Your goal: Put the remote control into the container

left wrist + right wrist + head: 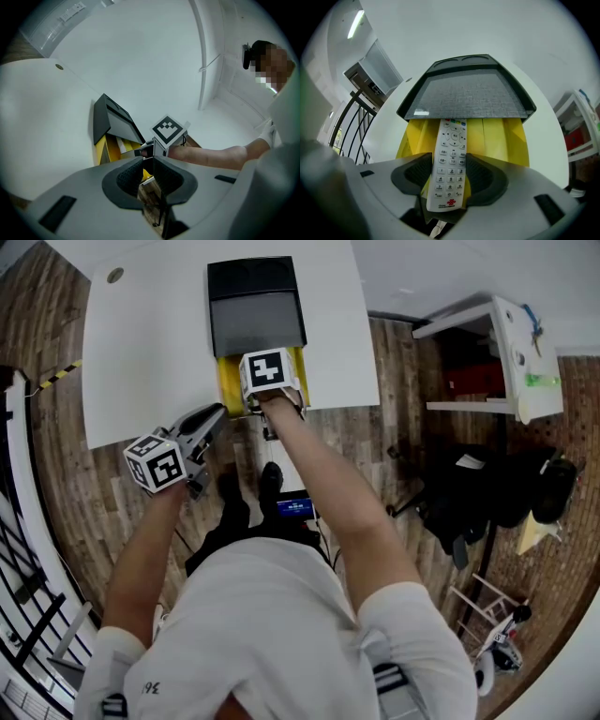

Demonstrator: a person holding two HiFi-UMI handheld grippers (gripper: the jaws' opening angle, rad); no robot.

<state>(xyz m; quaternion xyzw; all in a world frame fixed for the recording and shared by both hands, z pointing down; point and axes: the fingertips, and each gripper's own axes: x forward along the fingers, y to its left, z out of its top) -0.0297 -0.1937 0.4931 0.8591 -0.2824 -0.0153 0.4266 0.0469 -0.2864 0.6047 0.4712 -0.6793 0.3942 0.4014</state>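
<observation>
Remote point(453, 140) clamped in the right tool point(449, 176), nose ahead under the lid point(466, 96); tilted up, it could jam short of the container point(499, 136).

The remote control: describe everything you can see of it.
The remote control is slim, white and plastic-looking, face up, with rows of pale buttons, a round navigation pad, coloured keys at its far end and a red logo at its near end. The right gripper clamps its near half from both sides. It points into the yellow container, far end at the dark grey lid; contact with the container is unclear.
</observation>
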